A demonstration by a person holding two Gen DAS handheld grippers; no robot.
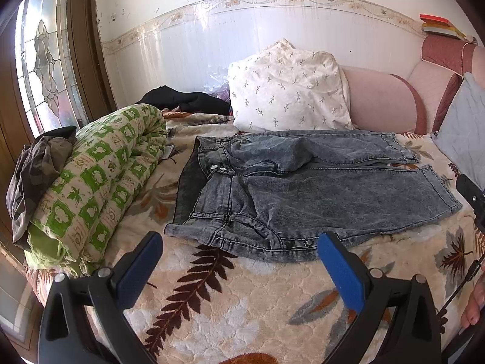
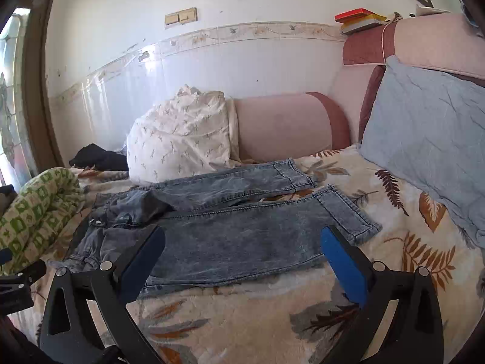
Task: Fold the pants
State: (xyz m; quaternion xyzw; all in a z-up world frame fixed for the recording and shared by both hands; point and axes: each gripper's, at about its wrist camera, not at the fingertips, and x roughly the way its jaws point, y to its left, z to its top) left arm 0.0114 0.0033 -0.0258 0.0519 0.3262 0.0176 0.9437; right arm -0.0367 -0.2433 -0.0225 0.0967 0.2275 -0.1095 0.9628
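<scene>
A pair of grey-blue acid-wash jeans (image 1: 318, 188) lies flat on the leaf-patterned bed cover (image 1: 242, 303), waist to the left, both legs running right. It also shows in the right wrist view (image 2: 242, 236). My left gripper (image 1: 239, 251) is open and empty, hovering just in front of the waistband's near edge. My right gripper (image 2: 242, 245) is open and empty, hovering over the near leg, close to its front edge. The right gripper's tip shows at the right edge of the left wrist view (image 1: 473, 200).
A rolled green-and-white quilt (image 1: 100, 188) with camouflage clothing lies at left. A white floral pillow (image 1: 288, 88) and a dark garment (image 1: 188, 101) sit behind the jeans. A pale blue pillow (image 2: 430, 139) leans on the pink headboard (image 2: 285, 124) at right.
</scene>
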